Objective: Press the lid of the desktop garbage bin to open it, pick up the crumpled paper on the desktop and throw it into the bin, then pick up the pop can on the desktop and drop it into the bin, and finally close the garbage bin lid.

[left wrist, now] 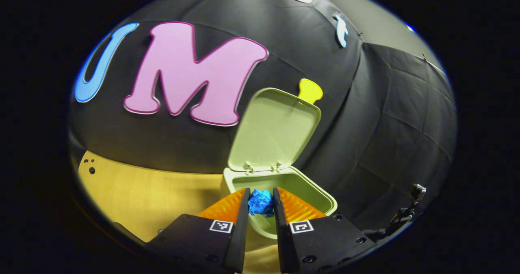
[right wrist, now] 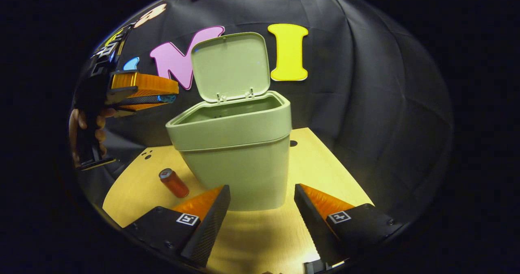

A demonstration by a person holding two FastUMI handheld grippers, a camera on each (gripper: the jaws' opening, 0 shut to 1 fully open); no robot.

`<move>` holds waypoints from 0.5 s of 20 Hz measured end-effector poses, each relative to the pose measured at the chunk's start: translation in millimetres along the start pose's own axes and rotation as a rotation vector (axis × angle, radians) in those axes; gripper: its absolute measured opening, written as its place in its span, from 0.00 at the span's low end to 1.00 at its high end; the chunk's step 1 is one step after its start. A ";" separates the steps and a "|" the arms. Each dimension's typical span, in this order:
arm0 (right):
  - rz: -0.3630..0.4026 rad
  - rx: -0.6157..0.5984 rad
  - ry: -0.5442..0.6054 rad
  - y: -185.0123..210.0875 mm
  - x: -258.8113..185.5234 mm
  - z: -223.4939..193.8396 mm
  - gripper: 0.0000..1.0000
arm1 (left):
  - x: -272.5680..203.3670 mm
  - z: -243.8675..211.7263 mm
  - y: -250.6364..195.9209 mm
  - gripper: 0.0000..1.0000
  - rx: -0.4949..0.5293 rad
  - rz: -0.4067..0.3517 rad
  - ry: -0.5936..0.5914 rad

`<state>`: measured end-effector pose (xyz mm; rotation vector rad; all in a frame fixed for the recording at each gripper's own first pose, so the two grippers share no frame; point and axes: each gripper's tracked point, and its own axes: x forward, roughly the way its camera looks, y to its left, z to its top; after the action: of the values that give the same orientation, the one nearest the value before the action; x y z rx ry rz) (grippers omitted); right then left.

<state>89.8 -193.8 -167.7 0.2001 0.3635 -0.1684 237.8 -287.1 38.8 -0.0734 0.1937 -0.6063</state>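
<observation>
Between the two fingers of the left claw (left wrist: 261,203) sits the crumpled paper (left wrist: 260,202), a small blue ball, and both fingers pinch it tight. Just past the claw tips and below them is the open mouth of the green bin (left wrist: 325,199), with its lid (left wrist: 274,130) standing straight up at the back. In the right gripper view the left claw (right wrist: 164,98) hangs up high beside the bin's (right wrist: 235,152) left edge, near the rim but maybe not all the way over the hole, and a hand (right wrist: 87,128) holds it from behind. The lid (right wrist: 230,66) is up there too. The right claw (right wrist: 262,197) is spread wide with nothing in it, low over the desk (right wrist: 325,172), and the bin stands right in front of it. The pop can (right wrist: 174,182) stands tilted on the desk, just ahead of the right claw's left finger and beside the bin. I think the paper drop comes next. If the left claw lets go too soon, the ball could hit the rim and bounce onto the desk. If the claw bumps the lid, the lid might fall shut. The can looks easy to tip or roll if it gets knocked.
</observation>
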 end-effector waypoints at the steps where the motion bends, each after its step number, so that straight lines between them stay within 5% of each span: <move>1: -0.010 0.005 0.001 -6.0 -1.4 -0.6 0.99 | 4.9 -2.5 -6.2 0.34 0.010 -0.013 0.010; 10: -0.075 0.059 0.009 -40.1 -12.7 -9.0 0.99 | 34.9 -24.7 -23.0 0.46 0.089 -0.011 0.070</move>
<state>67.1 -229.0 -177.9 0.2460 0.3756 -0.2523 248.1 -326.3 12.0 0.0329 0.2336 -0.6282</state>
